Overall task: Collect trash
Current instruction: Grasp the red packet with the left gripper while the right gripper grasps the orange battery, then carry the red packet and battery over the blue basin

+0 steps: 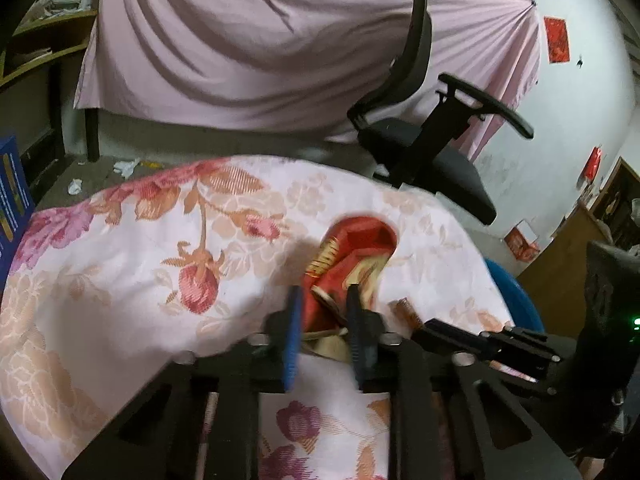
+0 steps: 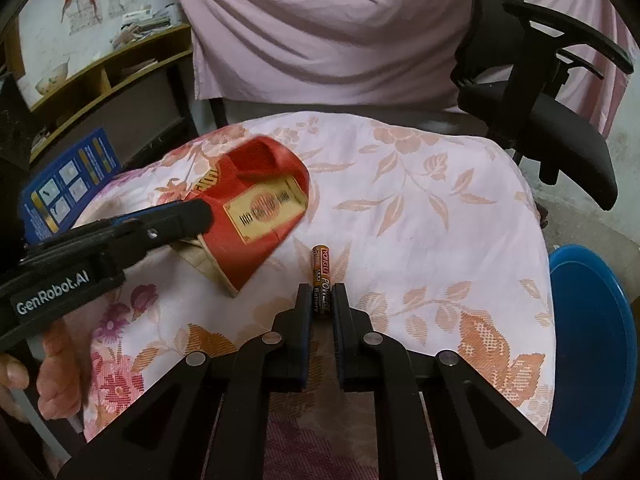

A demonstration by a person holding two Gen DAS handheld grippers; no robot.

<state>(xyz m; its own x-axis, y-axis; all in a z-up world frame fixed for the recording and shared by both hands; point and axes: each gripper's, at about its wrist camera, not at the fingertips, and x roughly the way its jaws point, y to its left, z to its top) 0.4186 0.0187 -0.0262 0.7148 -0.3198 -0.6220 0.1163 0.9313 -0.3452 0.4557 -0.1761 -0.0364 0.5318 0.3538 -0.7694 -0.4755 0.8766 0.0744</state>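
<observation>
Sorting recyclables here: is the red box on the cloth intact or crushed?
Crushed: the red box looks flattened and torn open, brown inner card showing, pinched by the left hand-held gripper.

The red pack [image 1: 352,256] is motion-blurred; the battery's [image 2: 321,280] near end hides between the right hand-held gripper's [image 2: 322,300] fingers.

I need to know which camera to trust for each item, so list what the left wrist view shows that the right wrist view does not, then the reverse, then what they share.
Only the left wrist view: the left gripper closed on the red packet, seen along its own fingers, plus scraps of litter on the floor beyond the table.

Only the right wrist view: the battery in full with its label readable, between the right gripper fingers, and a bowl on the shelf.

Both: the floral tablecloth, black office chair, pink sheet, blue bin, blue leaflet.
</observation>
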